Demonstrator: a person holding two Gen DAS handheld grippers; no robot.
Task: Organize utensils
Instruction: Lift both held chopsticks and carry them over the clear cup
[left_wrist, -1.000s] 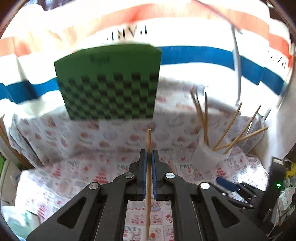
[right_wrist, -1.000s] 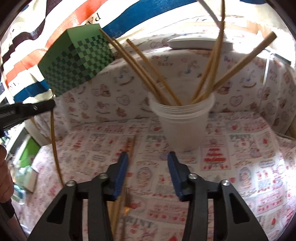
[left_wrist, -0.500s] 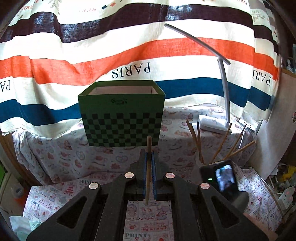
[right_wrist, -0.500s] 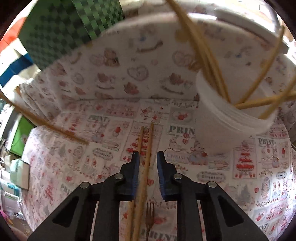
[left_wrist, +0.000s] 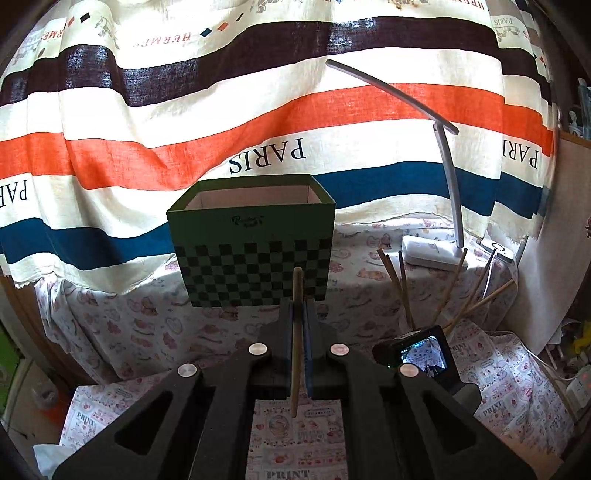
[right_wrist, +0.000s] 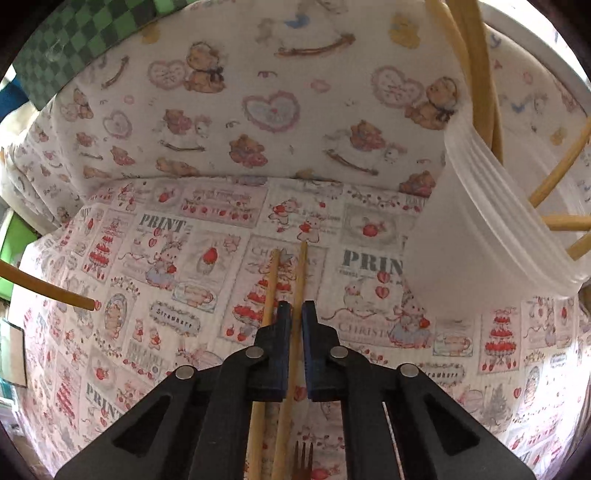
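My left gripper (left_wrist: 297, 306) is shut on a wooden chopstick (left_wrist: 296, 332) and holds it upright, high above the table. My right gripper (right_wrist: 293, 310) is low over the patterned cloth, its jaws closed around one wooden chopstick (right_wrist: 300, 273) lying on the table. A second chopstick (right_wrist: 270, 284) lies just left of it, outside the jaws. A translucent plastic cup (right_wrist: 480, 229) holding several chopsticks (right_wrist: 476, 66) stands to the right; those chopsticks also show in the left wrist view (left_wrist: 402, 291). A small fork (right_wrist: 303, 456) lies under the right gripper.
A green checkered box (left_wrist: 255, 251) stands open at the back on a raised cloth-covered ledge. A white desk lamp (left_wrist: 432, 251) stands at the back right. A striped curtain (left_wrist: 258, 122) hangs behind. The right gripper's camera screen (left_wrist: 424, 350) shows in the left wrist view.
My right gripper dropped toward the table and closed around a lying chopstick. My left gripper rose with its chopstick and the view now looks across at the box and curtain.
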